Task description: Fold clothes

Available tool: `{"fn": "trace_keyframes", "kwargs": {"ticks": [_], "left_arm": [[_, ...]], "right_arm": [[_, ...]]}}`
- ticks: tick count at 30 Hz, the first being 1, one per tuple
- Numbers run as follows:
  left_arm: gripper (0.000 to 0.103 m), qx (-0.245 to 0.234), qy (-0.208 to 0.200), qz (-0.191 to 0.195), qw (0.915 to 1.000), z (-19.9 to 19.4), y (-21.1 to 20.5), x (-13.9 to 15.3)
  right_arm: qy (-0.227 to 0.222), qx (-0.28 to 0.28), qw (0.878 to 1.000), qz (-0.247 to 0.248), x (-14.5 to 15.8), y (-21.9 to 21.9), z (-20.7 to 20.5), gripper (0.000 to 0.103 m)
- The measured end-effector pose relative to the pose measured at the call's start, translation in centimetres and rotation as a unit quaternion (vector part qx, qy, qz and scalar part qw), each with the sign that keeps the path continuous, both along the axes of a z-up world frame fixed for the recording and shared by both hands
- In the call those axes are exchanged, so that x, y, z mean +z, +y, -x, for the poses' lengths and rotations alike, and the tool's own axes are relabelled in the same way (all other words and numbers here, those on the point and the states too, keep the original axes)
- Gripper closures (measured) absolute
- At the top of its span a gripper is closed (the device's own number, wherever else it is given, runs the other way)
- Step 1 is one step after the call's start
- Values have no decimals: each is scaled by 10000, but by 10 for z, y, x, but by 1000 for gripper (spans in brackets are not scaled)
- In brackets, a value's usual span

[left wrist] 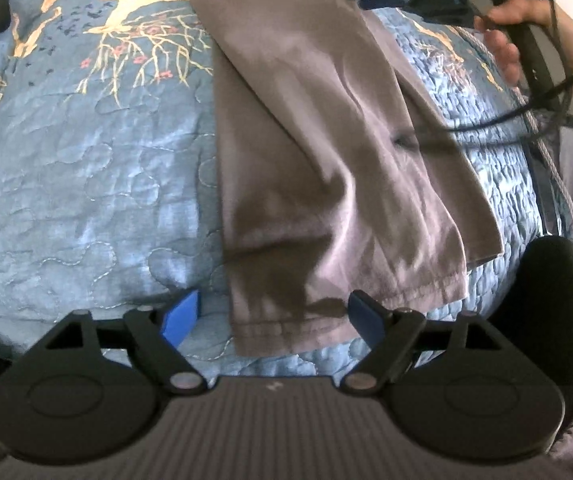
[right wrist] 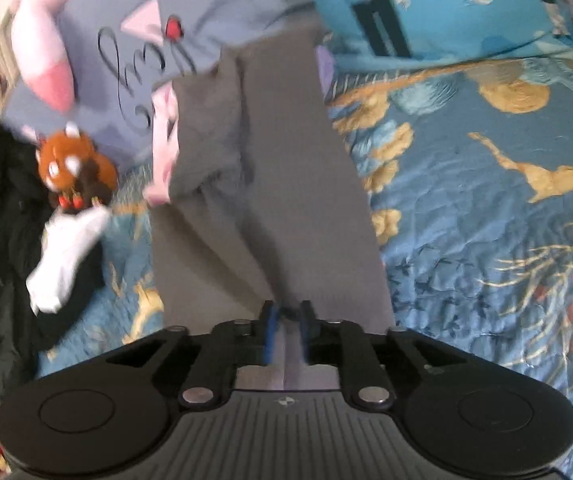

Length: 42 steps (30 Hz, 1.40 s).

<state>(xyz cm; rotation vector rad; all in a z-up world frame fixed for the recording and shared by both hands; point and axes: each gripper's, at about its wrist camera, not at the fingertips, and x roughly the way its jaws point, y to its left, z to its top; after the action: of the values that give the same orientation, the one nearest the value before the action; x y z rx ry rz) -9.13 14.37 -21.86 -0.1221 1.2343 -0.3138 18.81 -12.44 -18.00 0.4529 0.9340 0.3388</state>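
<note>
While I look through the left wrist view, my left gripper (left wrist: 272, 318) hangs with its blue fingers (left wrist: 180, 316) spread wide on either side of the hemmed end of the grey garment (left wrist: 326, 152), holding nothing. That garment lies as a long narrow strip on the blue quilt (left wrist: 86, 184), running from the near edge of the bed toward the far side, so I judge it already folded lengthwise, with the crosswise folds left to do. At the top right corner a hand (left wrist: 526, 28) grips the right gripper's handle, cables trailing; the far end of the cloth is cut off by the frame. Through the right wrist view, my right gripper (right wrist: 286, 328) has its fingers drawn narrow and pinching the grey garment's near end, the strip stretching away across the quilt. Beyond it sit a brown plush toy (right wrist: 74, 172), a pale blue printed pillow (right wrist: 134, 40) and dark clothing (right wrist: 2, 208) at the left edge, all smeared by blur; whether more items await folding there I cannot tell.
</note>
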Motion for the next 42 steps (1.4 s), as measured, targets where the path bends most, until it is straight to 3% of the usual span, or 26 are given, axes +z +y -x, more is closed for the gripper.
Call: {"fn": "trace_keyframes", "kwargs": {"ticks": [1,2,4,7,11,15,18,20,21,23,25,29,31,37,42], "left_arm": [[19,36,-43,15,10000,2,3,3],[18,73,-87,34,9999,4,5,6],[12,166,-197,218,9994,8,15,13],[10,374,-304,406,9980,6,31,21],[10,600,-397,523,9960,-16,49,28],[5,614,-530,469,9956,-8,50,45],[4,568,-587,465,9956,-1,49,51],[4,530,-561,455,9960,-5,49,46],[4,526,-528,436,9963,-7,48,43],[4,492,-450,460,9967,-13,47,37],[0,440,-309,701,9961,-22,49,29],[0,644,273,1589,9848,-43,65,9],[0,812,493,1845,9782,-49,73,-2],[1,936,960,1845,9737,-55,71,-27],[5,895,1026,2373,9618,-53,60,-31]], "right_arm": [[-148,-48,9998,-101,6,-5,10,75],[-268,-37,9995,-179,11,-8,21,63],[-409,181,9987,-251,19,-11,47,54],[-346,901,9945,-397,15,-5,88,52],[-25,1767,9832,-466,-18,11,136,52],[697,1615,9822,-656,-55,6,166,51],[894,1672,9799,-622,-48,-3,190,51],[827,1733,9810,-276,-34,-8,204,51],[714,1675,9831,-174,-26,-15,209,50],[559,1416,9883,-134,-16,-33,216,31],[654,1015,9923,-258,-17,-55,214,25],[1005,317,9921,-678,-29,-92,206,25],[1170,115,9886,-943,-38,-101,204,25],[1460,-259,9797,-1351,-65,-100,201,25],[1429,-413,9764,-1566,-69,-97,202,24]]}}
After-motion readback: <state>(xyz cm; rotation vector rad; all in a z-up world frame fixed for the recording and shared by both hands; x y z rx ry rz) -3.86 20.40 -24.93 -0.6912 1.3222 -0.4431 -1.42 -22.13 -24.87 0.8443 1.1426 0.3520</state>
